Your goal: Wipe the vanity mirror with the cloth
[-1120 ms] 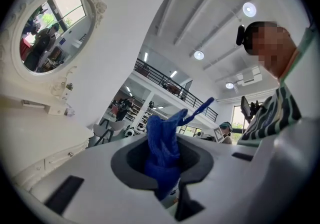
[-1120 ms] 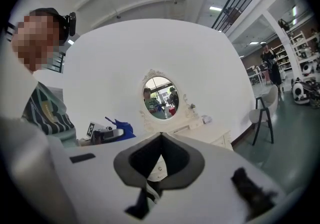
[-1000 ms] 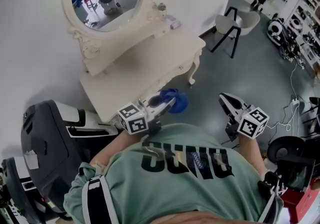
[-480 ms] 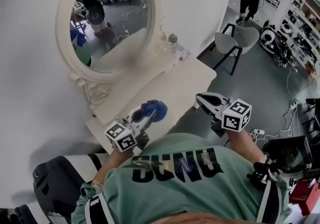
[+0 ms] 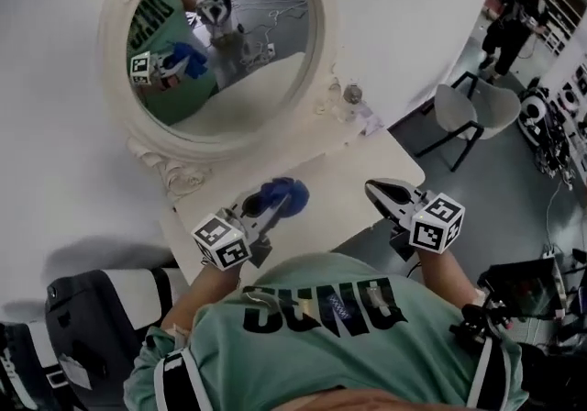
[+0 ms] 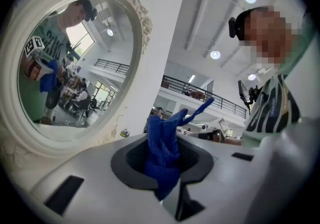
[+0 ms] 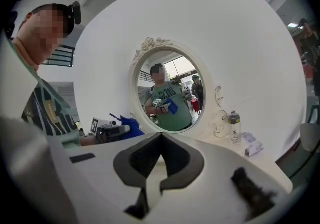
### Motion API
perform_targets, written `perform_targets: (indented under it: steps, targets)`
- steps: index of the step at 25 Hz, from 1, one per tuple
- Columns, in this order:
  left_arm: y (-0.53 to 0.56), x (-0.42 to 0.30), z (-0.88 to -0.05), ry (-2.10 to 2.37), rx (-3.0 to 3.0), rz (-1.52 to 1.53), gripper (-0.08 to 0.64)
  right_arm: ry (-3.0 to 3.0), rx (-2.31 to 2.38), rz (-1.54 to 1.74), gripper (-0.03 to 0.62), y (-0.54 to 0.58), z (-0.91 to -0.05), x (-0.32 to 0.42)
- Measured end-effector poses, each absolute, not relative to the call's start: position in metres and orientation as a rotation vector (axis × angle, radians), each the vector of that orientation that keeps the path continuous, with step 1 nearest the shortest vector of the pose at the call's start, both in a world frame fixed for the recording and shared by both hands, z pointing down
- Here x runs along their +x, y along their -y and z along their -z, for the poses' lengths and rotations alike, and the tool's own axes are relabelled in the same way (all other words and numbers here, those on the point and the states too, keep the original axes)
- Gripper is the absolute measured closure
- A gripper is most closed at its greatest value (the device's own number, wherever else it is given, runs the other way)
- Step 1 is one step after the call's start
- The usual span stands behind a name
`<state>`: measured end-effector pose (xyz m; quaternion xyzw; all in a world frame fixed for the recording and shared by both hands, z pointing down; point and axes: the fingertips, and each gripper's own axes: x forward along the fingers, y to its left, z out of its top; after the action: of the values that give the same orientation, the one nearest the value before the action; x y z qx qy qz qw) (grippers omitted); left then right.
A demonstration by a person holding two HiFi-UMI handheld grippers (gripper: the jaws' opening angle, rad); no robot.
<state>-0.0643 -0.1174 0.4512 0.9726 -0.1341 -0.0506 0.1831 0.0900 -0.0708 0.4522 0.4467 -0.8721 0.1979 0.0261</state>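
Observation:
An oval vanity mirror (image 5: 225, 42) in an ornate cream frame stands against the white wall on a cream vanity table (image 5: 339, 189). The mirror (image 6: 65, 63) also fills the left of the left gripper view and sits mid-frame in the right gripper view (image 7: 167, 90). My left gripper (image 5: 266, 207) is shut on a blue cloth (image 5: 282, 194), which bunches up between its jaws (image 6: 162, 150) and hangs over the table, short of the glass. My right gripper (image 5: 383, 191) hovers over the table's right front edge, shut with nothing in it (image 7: 160, 155).
A small bottle (image 5: 352, 94) and a little packet (image 5: 371, 114) stand at the table's back right beside the mirror frame. A grey chair (image 5: 477, 116) stands on the floor to the right. A dark machine (image 5: 83, 327) sits at lower left. Another person (image 5: 518, 5) stands far right.
The view has swung toward the mirror, now larger and higher in frame. Both grippers came over the vanity table; the cloth stayed clamped in the left one.

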Motion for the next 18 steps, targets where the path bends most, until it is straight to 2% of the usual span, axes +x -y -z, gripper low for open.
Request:
perform_targets:
  steps: [4,10,12,15,18]
  targets:
    - [0.152,-0.048,-0.425,0.720,2.842,0.069,0.482,2.811,1.157,-0.689,0.588,0.110,-0.466,0.122]
    - [0.230,-0.066,-0.328,1.540,3.059,-0.433,0.482,2.925,0.986,-0.603,0.588,0.165,-0.445,0.159]
    - [0.253,-0.093,-0.276,1.912,3.067,-0.740,0.482,2.960,0.962,-0.557,0.588,0.168,-0.440,0.152]
    - [0.286,-0.130,-0.205,2.479,2.867,-1.389,0.482,2.995,0.945,-0.557,0.588,0.174,-0.439,0.140]
    - [0.319,-0.153,-0.165,2.764,2.470,-2.058,0.482,3.001,0.932,-0.583,0.588,0.179,-0.445,0.129]
